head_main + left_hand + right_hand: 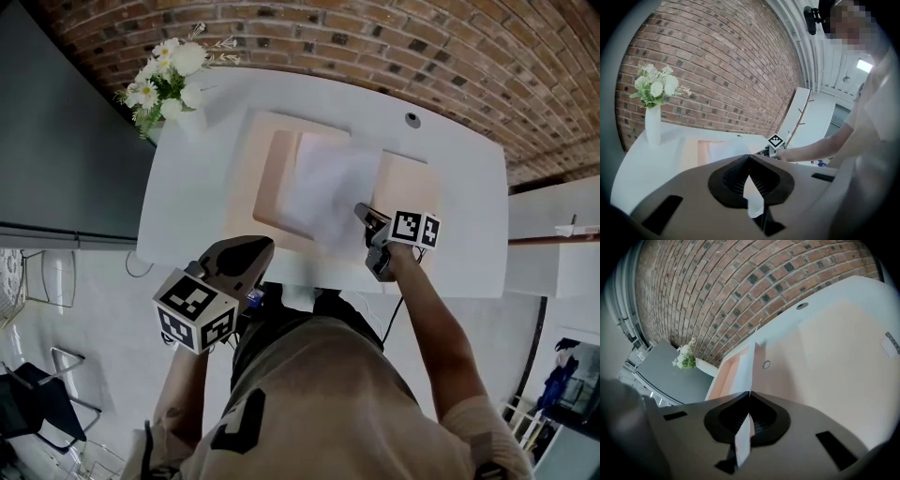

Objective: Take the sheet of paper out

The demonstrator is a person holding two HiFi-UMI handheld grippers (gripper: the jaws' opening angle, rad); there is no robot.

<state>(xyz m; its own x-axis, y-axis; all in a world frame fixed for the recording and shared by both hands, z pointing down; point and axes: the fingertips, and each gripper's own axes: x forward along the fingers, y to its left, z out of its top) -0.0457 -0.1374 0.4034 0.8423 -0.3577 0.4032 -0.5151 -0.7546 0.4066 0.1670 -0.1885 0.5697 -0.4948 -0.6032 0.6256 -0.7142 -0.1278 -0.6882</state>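
A white sheet of paper lies half over an open peach folder on the white table. My right gripper is shut on the sheet's near right corner and lifts it off the folder. In the right gripper view the sheet runs edge-on between the closed jaws, beside the folder's flap with its snap button. My left gripper hovers at the table's front edge, tips together and holding nothing. The left gripper view shows the sheet beyond its shut jaws.
A white vase of white flowers stands at the table's back left corner. A round cable hole is at the back right. A brick wall runs behind the table. A dark panel is on the left.
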